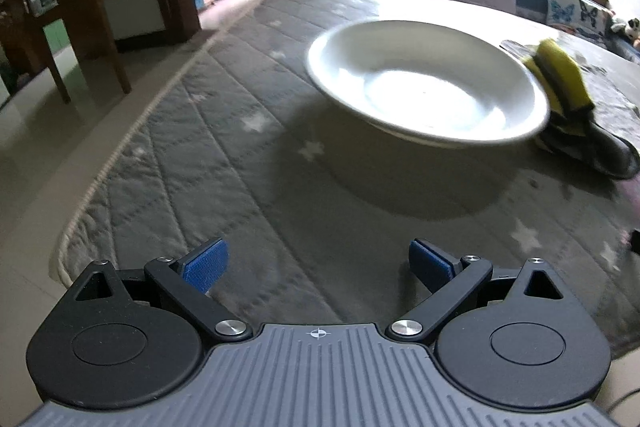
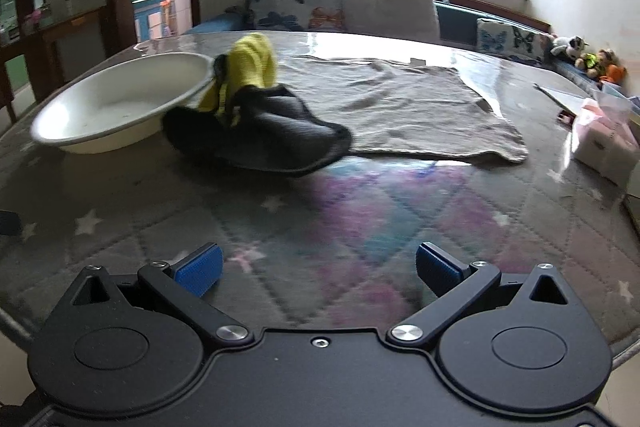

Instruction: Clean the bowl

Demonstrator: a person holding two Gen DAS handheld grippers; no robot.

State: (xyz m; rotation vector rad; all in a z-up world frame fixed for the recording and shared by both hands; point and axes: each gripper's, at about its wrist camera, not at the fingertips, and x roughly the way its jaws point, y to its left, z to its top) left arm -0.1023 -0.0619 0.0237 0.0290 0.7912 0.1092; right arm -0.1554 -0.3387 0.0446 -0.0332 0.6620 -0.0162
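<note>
**A:** What was the biggest thing in view?

**B:** One quilted grey table cover [image 2: 280, 227] with white stars, filling the lower half of both frames. On it, at centre right in the right wrist view, lay one flat grey cloth [image 2: 408, 107].

**A:** And the bowl?

**B:** One white bowl [image 1: 424, 83], upper right of centre in the left wrist view, upper left in the right wrist view. It looked tilted, its rim propped on the cloth beside it. I saw nothing inside it apart from glare.

**A:** What cloth?

**B:** One crumpled yellow-and-black rag [image 2: 256, 107], touching the bowl's rim, centre left in the right view.

**A:** The grippers?

**B:** Two. The left gripper [image 1: 318, 263] had its blue pads [image 1: 206, 263] spread wide, holding nothing, low in frame, well short of the bowl. The right gripper [image 2: 318, 267] was likewise spread wide and empty, near the rag but apart from it.
</note>
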